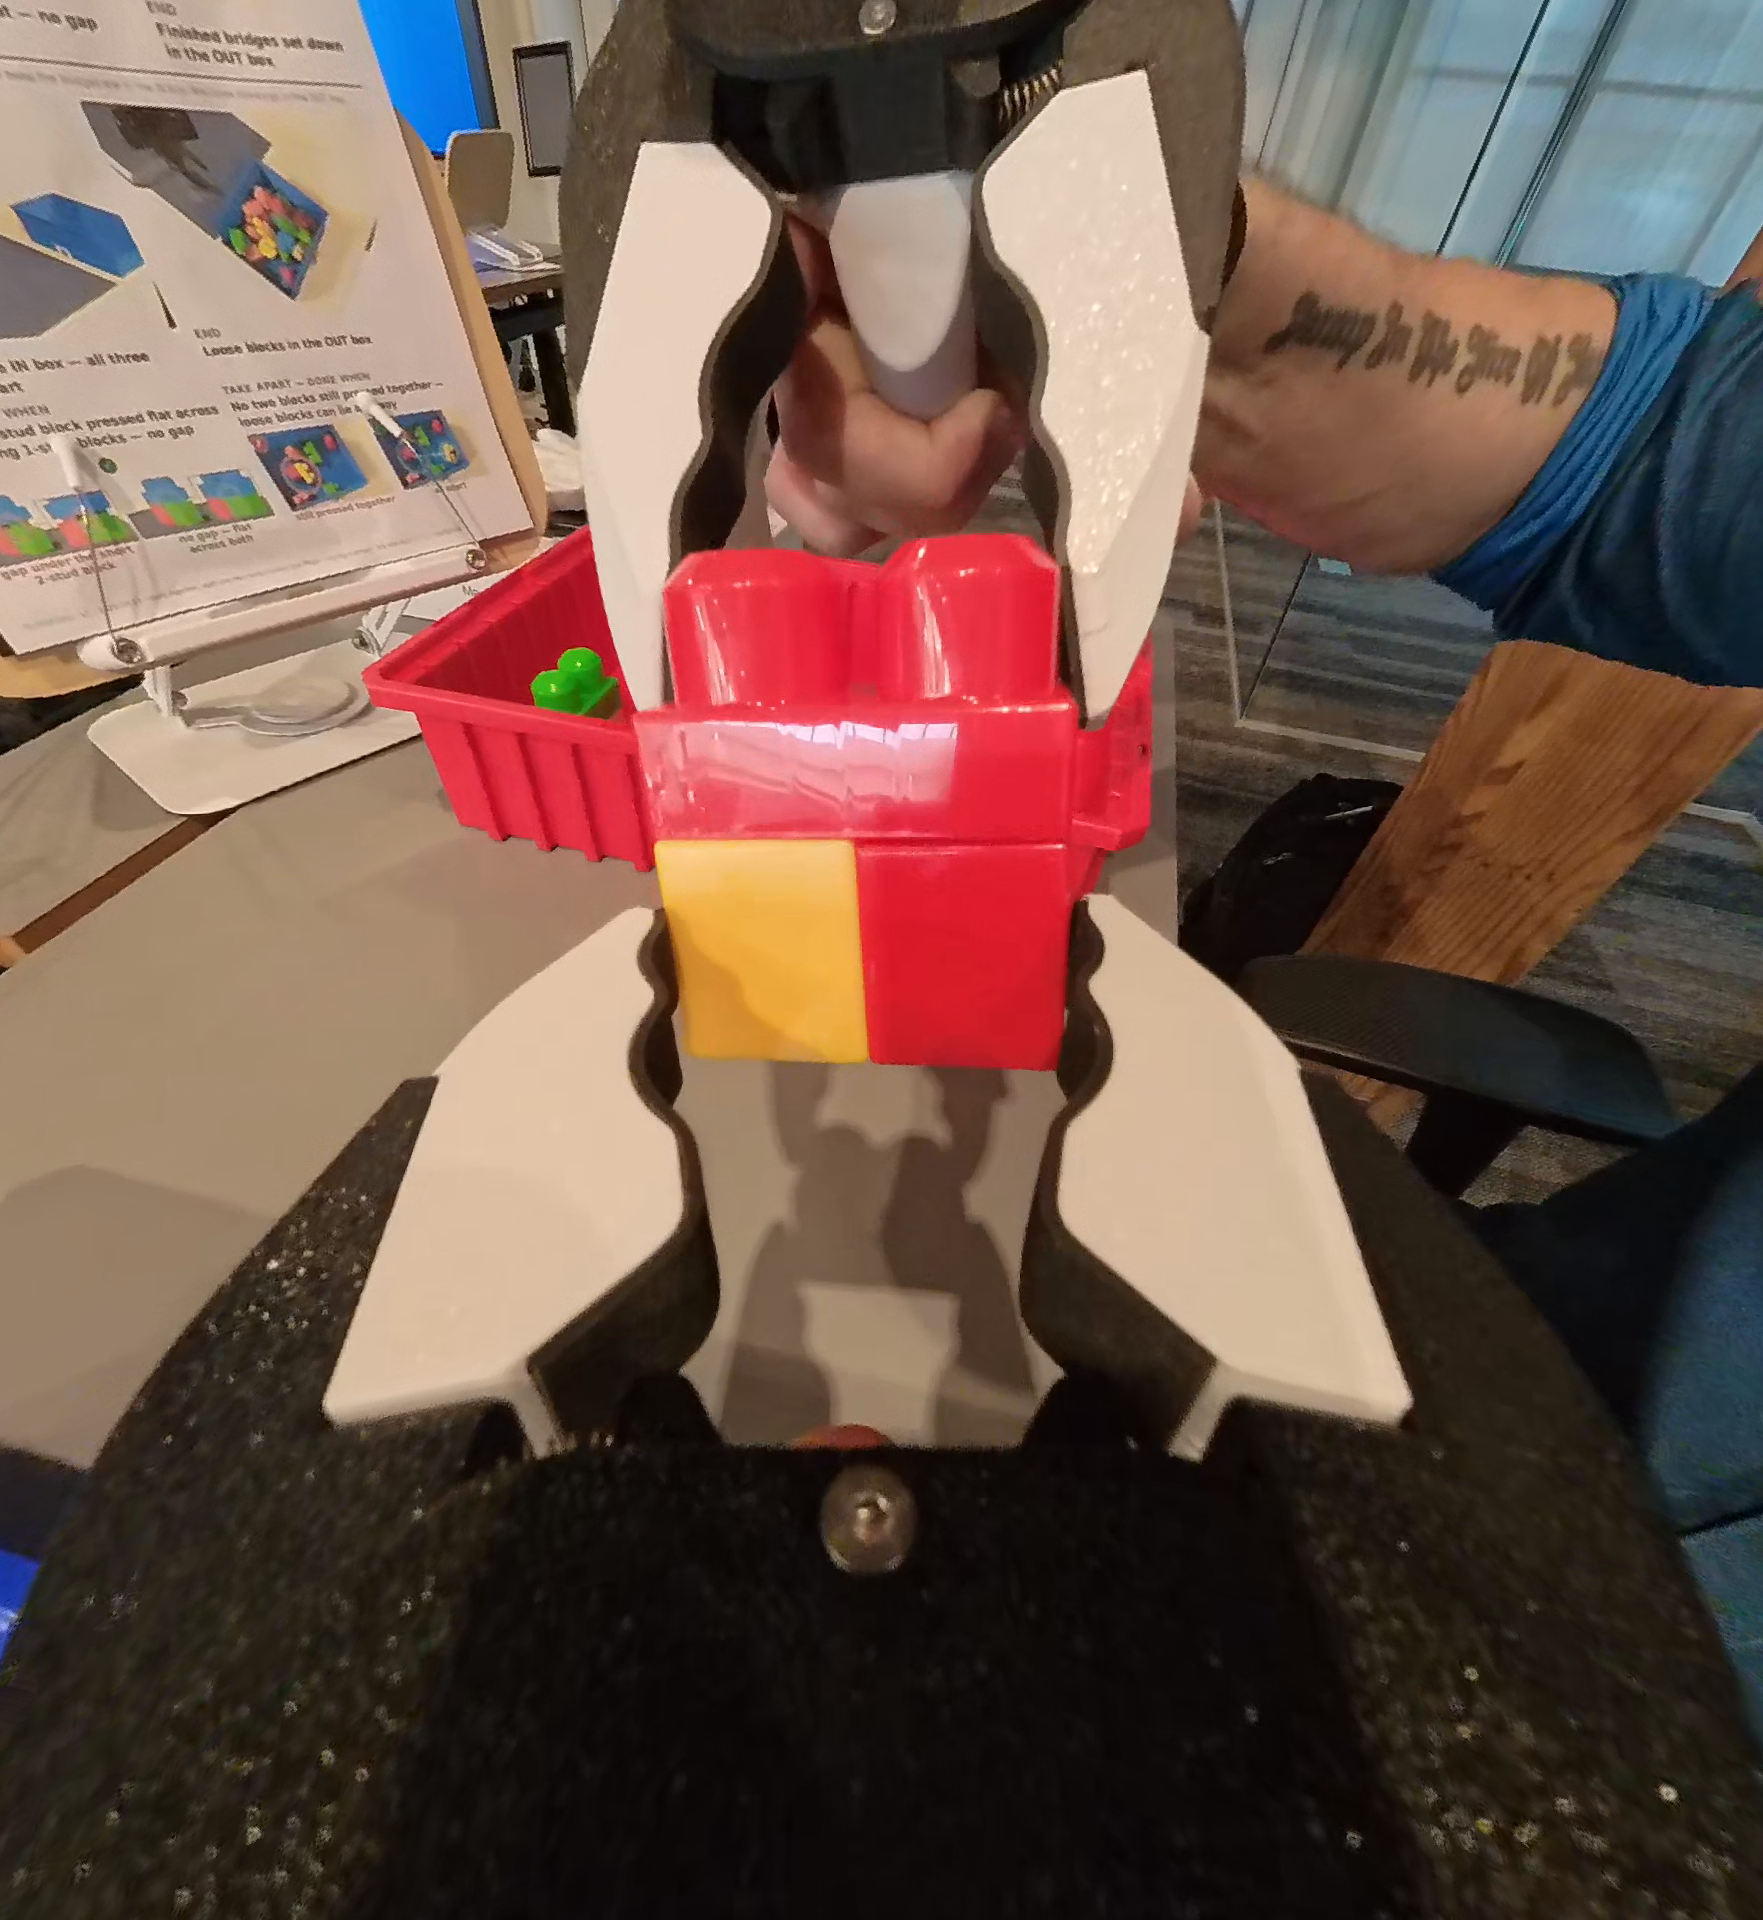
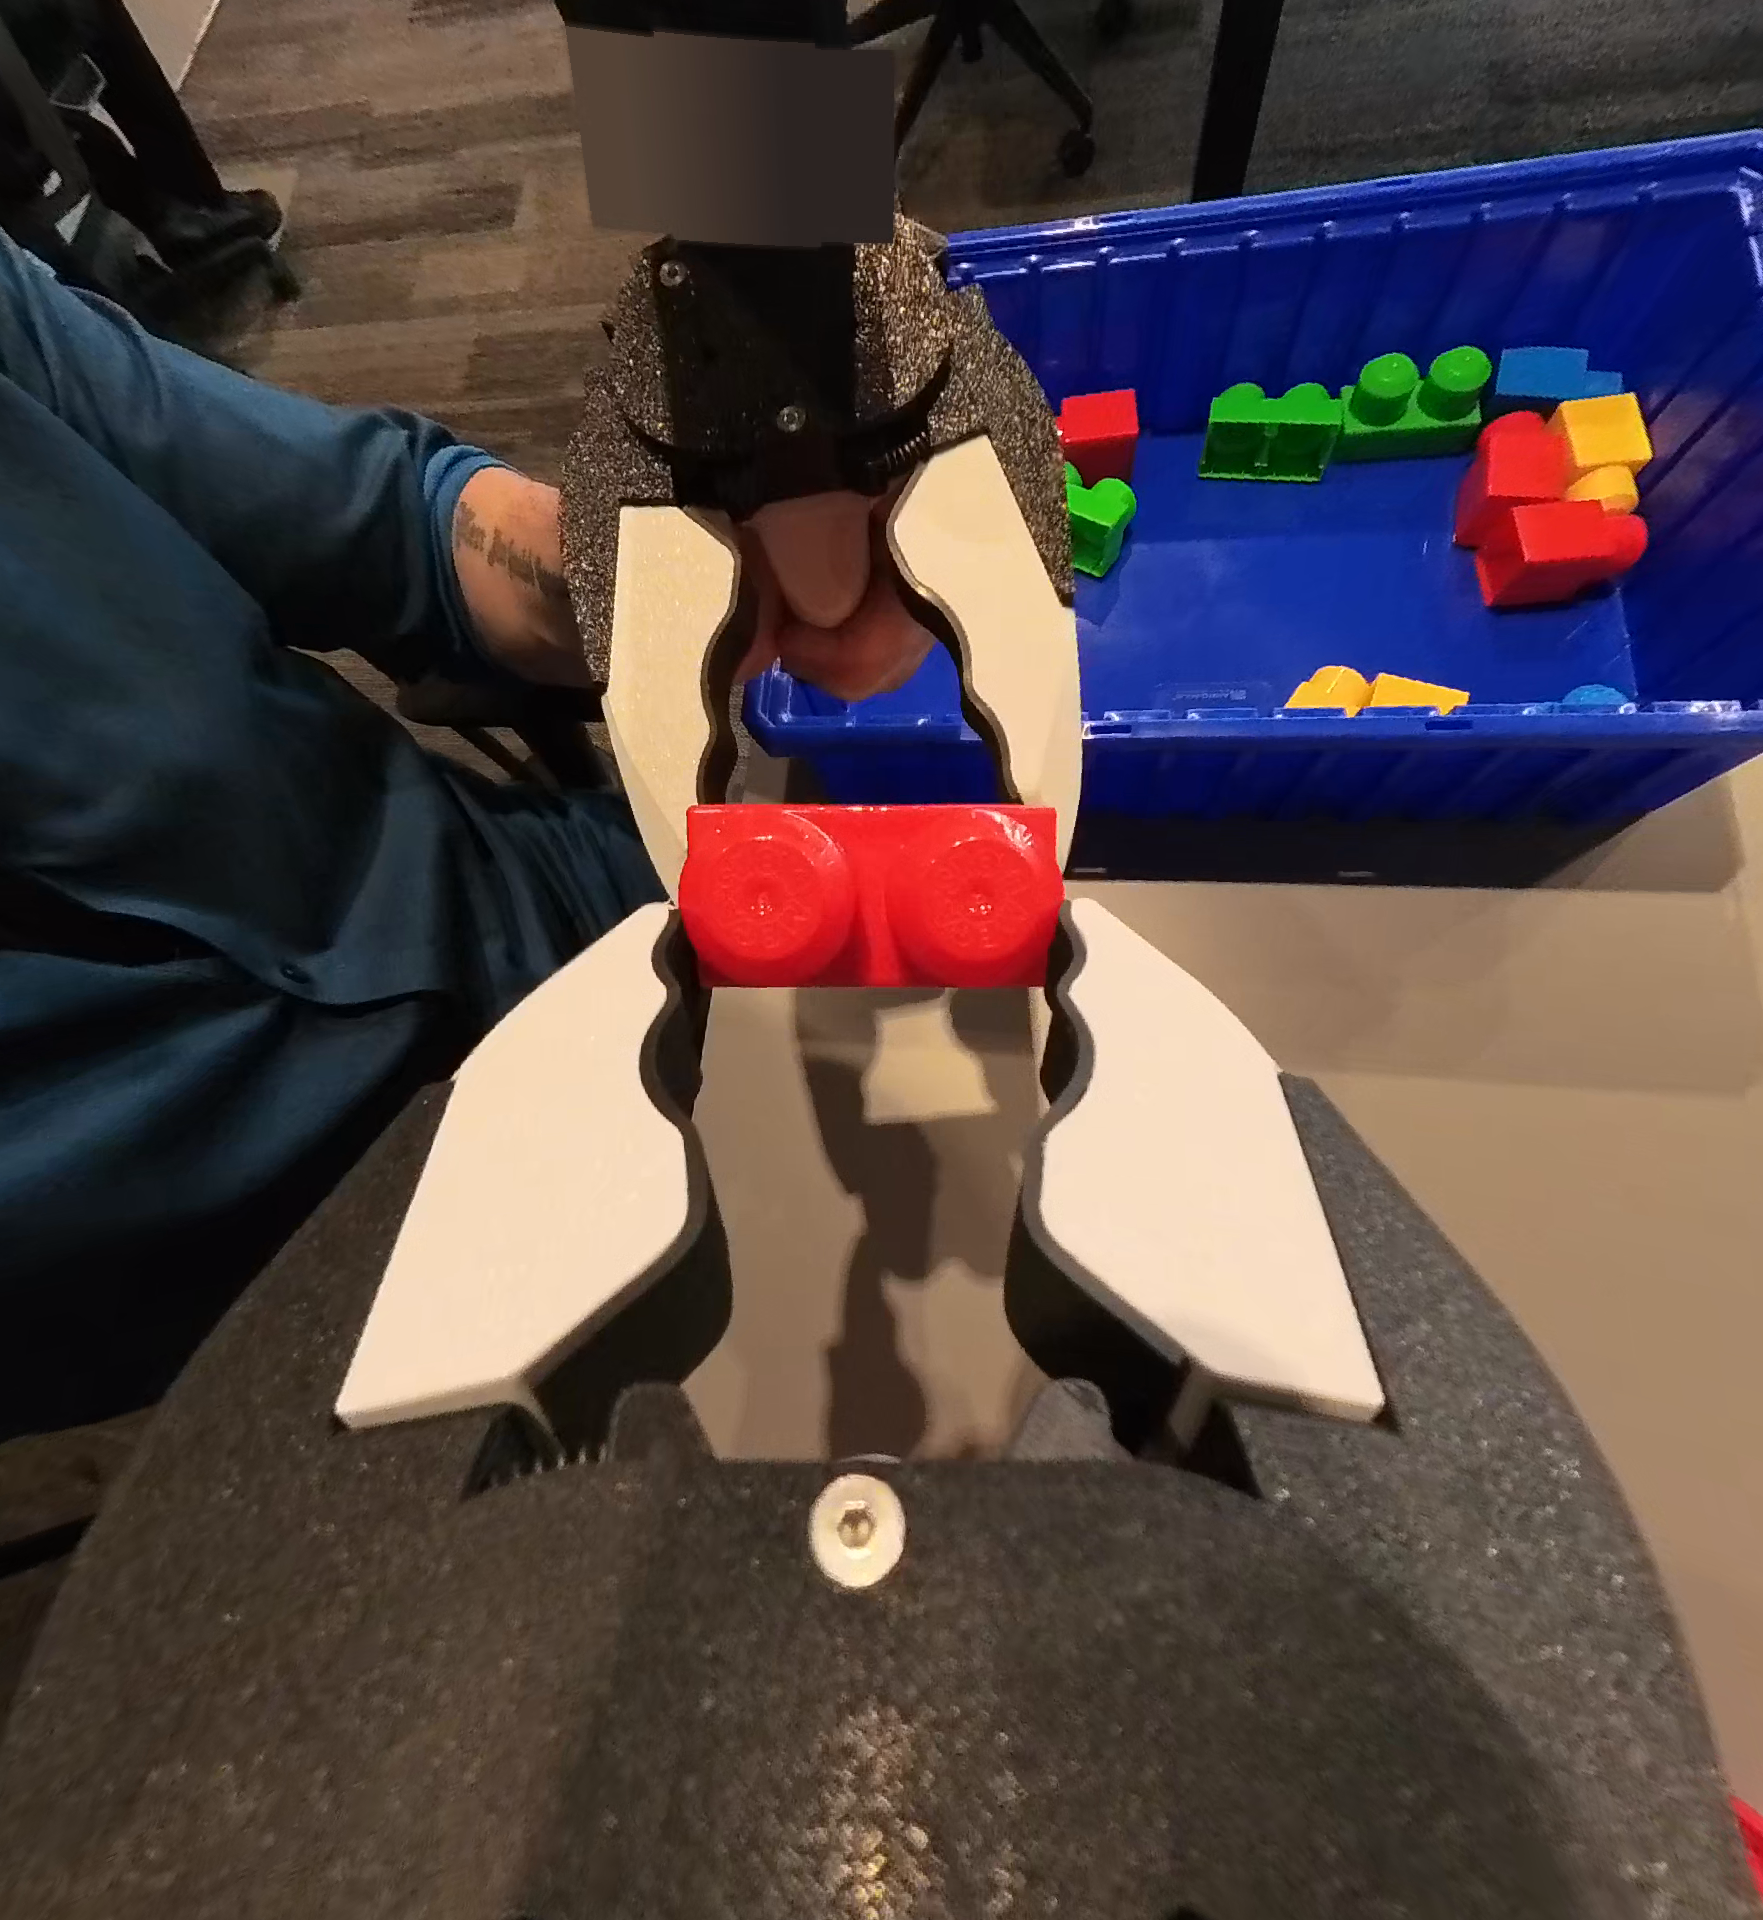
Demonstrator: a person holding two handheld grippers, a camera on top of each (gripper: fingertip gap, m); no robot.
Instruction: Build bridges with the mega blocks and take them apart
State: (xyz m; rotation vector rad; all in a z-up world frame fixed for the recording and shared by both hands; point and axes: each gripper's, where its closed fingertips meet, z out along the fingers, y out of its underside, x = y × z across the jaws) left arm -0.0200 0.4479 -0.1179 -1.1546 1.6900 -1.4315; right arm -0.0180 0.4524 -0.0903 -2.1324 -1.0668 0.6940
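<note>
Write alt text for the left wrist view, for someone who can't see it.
Two hand-held grippers hold a small block bridge above a grey table: the left gripper clamps the yellow block and red block, the right gripper the red two-stud block on top. Behind are a red bin and an instruction sheet.

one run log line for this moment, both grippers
left gripper: shut on yellow block + red block | right gripper: shut on red two-stud block | bridge joined

Resting on a smooth grey tabletop (image 1: pixel 233 1039): ribbed red plastic bin (image 1: pixel 503 748), ribbed blue plastic bin (image 2: pixel 1376 790), apparently a white document stand (image 1: pixel 233 727).
</note>
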